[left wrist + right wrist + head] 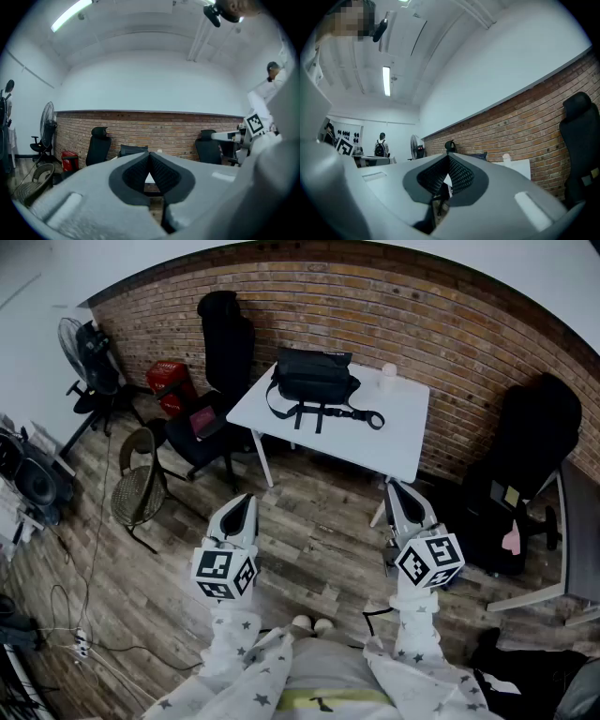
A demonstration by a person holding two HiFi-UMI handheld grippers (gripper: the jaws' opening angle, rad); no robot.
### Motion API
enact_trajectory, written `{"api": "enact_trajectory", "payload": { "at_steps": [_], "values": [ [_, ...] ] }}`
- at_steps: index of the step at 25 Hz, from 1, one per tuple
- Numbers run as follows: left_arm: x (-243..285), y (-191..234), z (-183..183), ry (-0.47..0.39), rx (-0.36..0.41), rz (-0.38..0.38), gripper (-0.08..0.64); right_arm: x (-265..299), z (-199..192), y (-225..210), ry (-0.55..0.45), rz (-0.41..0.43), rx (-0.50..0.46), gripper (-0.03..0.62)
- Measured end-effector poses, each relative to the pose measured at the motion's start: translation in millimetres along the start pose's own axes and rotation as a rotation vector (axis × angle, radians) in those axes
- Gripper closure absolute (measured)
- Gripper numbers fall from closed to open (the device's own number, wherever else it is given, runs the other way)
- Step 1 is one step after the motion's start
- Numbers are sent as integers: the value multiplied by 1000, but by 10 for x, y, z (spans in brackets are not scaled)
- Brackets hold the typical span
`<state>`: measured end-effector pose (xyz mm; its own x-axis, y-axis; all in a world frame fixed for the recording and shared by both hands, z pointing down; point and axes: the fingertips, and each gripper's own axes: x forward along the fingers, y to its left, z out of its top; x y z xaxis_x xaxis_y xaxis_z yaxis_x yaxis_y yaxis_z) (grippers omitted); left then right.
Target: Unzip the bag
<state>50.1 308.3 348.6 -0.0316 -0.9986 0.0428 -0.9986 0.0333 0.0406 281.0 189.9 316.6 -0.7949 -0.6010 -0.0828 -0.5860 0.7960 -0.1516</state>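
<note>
Nearest to the camera, two sleeves with a star pattern (242, 667) reach forward, and each hand carries one tool over the wooden floor (314, 535). The left gripper (244, 504) has its two jaws pressed fully together, tip against tip, and its own view shows nothing between them (149, 154). The right gripper (401, 491) is also closed, its dark ribbed pads meet at the front, and it is empty too (447, 157). Both grippers point level toward the table and both are well apart from it, so neither touches anything. Further ahead stands a white table (398, 442) with thin white legs. The black bag (314, 374) lies on the far part of the tabletop, close to the wall, and its black strap (330, 414) is spread toward the near edge of the table. Whether the zipper is open or closed I cannot tell from here. A small white cup (389, 374) stands just beside the bag, on its right. To the left of the table there is a brown wicker chair (138, 486), and behind it a black office chair (226, 334) and a red box (170, 380). Another black office chair (532, 432) stands to the right of the table. A standing fan (81, 339) is in the far left corner. Behind all this runs the brick wall (459, 329).
</note>
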Motion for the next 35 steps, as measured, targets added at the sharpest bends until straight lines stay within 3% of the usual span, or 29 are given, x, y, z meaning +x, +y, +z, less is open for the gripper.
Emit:
{"api": "enact_trajectory", "payload": {
  "at_steps": [14,23,35],
  "values": [
    [40,-64,17,0,4,13,561,-6,58,-141,-28,14,47,584],
    [-91,-5,-153,26,-21,67,561,32,-172,-124,-3,43,83,584],
    [239,267,-260,39,-41,94,561,483,-279,-232,8,77,98,584]
  ]
}}
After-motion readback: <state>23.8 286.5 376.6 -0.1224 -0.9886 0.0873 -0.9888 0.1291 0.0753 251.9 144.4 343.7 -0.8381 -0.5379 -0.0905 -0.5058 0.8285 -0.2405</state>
